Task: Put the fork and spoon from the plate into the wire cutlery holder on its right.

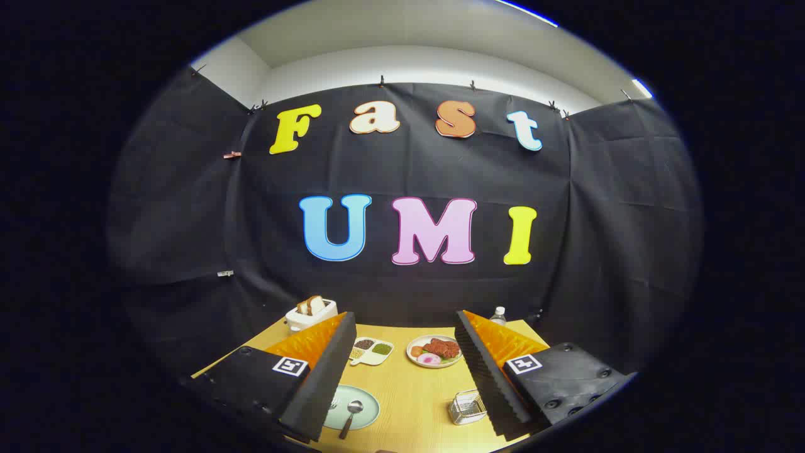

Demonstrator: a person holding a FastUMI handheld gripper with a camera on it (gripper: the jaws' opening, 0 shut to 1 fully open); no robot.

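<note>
Jaws [402, 371] spread wide and empty above the bench [415, 390] — spoon [350, 417] and half-hidden fork [333, 402] lie on the plate [368, 412], left of the wire cutlery holder [468, 407]; likely light, stiff, slippery — pinch mid-handle.

The tool [405, 371] hangs wide open above the table [415, 396]. Beside the plate [368, 409], with its spoon [351, 415] and half-hidden fork [333, 402], stands the wire holder [467, 407].
</note>
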